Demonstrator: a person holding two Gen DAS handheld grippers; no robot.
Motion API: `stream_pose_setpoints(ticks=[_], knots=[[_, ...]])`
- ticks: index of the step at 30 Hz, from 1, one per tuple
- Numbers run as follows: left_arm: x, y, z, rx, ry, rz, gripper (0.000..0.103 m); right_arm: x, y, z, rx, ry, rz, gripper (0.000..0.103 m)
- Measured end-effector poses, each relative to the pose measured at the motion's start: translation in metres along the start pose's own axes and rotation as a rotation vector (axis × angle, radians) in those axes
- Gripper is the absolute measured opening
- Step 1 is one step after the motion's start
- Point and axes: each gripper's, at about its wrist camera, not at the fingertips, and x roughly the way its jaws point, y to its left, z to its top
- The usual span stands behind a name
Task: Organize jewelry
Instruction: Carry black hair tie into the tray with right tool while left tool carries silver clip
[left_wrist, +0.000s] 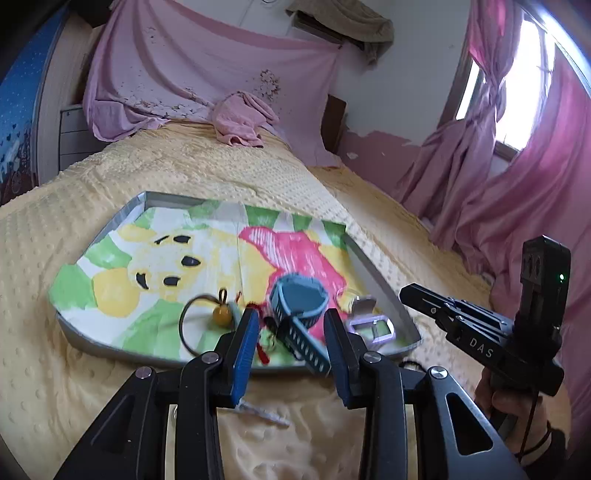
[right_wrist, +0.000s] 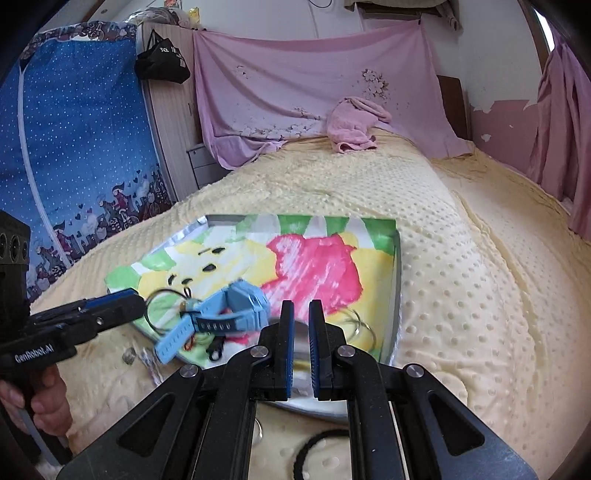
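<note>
Left tongs (left_wrist: 291, 321) gape empty above the blue watch (left_wrist: 297, 304) lying in the tray (left_wrist: 384, 291), right tongs (right_wrist: 301, 314) clenched empty; a ring (right_wrist: 128, 357) and hair tie (right_wrist: 317, 448) remain on the bed (right_wrist: 461, 295).

tray's (right_wrist: 398, 266) far half clear, near edge cluttered

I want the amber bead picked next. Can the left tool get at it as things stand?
Probably yes. The amber bead lies uncovered on the tray's cloth, just beyond the left tool's left finger, jaws apart. The blue watch sits to its right, not over it.
</note>
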Motion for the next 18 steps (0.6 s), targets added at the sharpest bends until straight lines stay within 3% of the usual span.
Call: stream_pose_setpoints(ticks=[5,7,8,9,13,18], knots=[[-0.006,-0.004,-0.020,0.017,0.020,0.024,0.037,-0.009,0.000,-0.023,-0.005,0.046,0.017,0.007],[-0.009,-0.006,-0.029,0.025,0.024,0.040,0.048,-0.014,-0.001,-0.031,-0.002,0.061,0.020,0.008],[-0.012,-0.008,-0.035,0.026,0.027,0.051,0.064,-0.016,-0.002,-0.034,0.001,0.076,0.020,0.009],[-0.014,-0.009,-0.039,0.026,0.024,0.055,0.069,-0.019,-0.003,-0.039,0.002,0.086,0.022,0.011],[-0.014,-0.012,-0.050,0.013,0.053,0.034,0.069,-0.023,-0.007,-0.054,0.007,0.127,0.013,0.030],[-0.004,-0.009,-0.054,-0.031,0.112,0.019,0.069,-0.012,-0.011,-0.071,0.018,0.190,0.016,0.030]])
